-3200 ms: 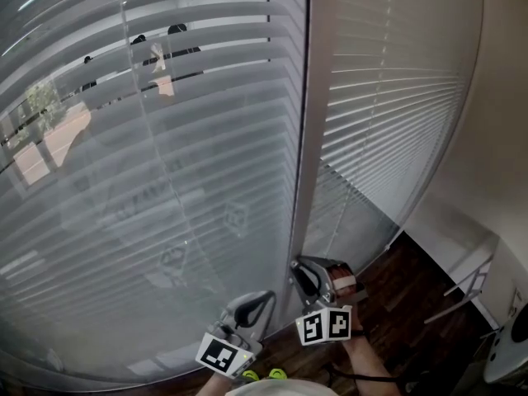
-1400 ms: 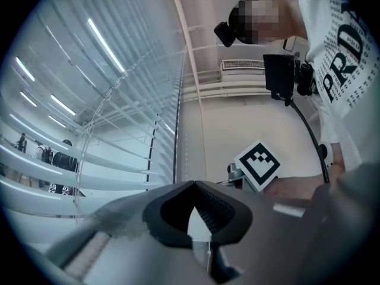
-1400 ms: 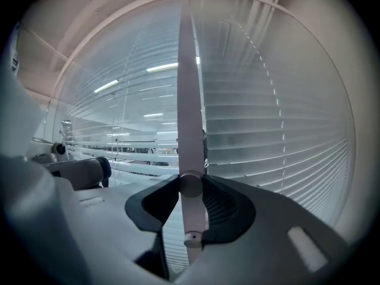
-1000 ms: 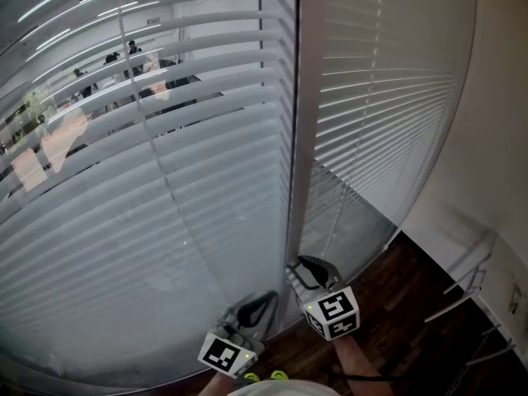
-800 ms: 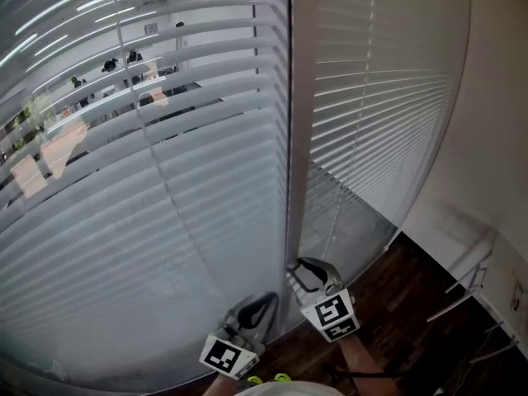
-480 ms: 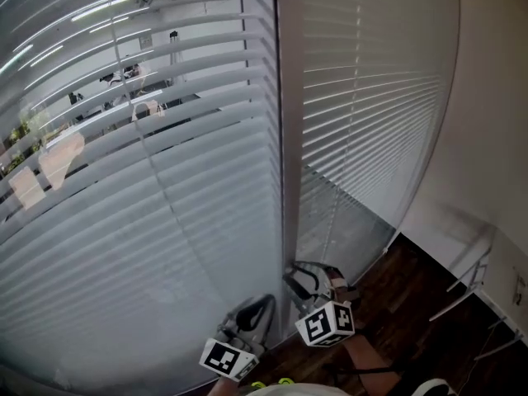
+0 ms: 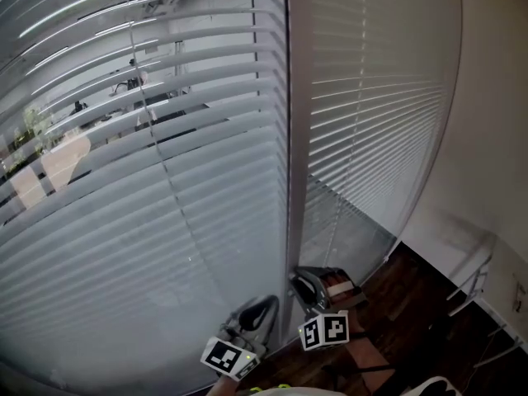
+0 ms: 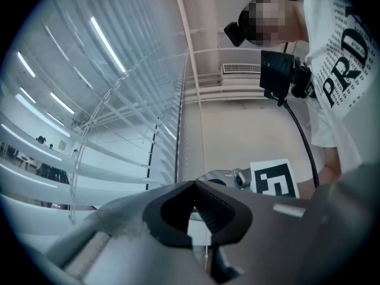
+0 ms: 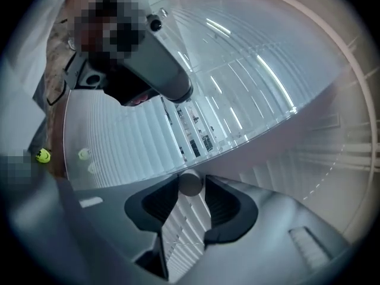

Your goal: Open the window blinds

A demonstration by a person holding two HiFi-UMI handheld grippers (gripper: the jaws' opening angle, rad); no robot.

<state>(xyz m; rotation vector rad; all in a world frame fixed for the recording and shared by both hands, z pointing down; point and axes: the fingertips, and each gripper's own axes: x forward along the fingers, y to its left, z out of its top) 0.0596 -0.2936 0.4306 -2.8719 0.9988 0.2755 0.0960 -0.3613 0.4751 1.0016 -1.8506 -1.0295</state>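
Two slatted blinds cover the window: a wide left blind (image 7: pixel 148 180) and a narrower right blind (image 7: pixel 379 97), split by a grey upright frame post (image 7: pixel 295 180). The left blind's slats are tilted enough to show the outdoors between them. My right gripper (image 7: pixel 304 280) (image 9: pixel 190 186) is shut on the round grey tilt wand (image 9: pixel 190 184), which hangs just right of the post (image 7: pixel 334 225). The left gripper (image 7: pixel 262 304) (image 8: pixel 193 186) sits beside it at the left blind's foot, its tips touching. A thin cord (image 8: pixel 206 242) shows in the gap below them; I cannot tell if it is pinched.
Dark wooden floor (image 7: pixel 412 304) lies below the window at the right. A white wall (image 7: pixel 495 139) closes the right side, with a white rack (image 7: pixel 470 291) low against it. The person's white shirt (image 8: pixel 338 70) fills the left gripper view's right edge.
The right gripper has rolled about its own axis around the wand, as its marker cube shows different faces. The left gripper has stayed put. The head view has shifted slightly.
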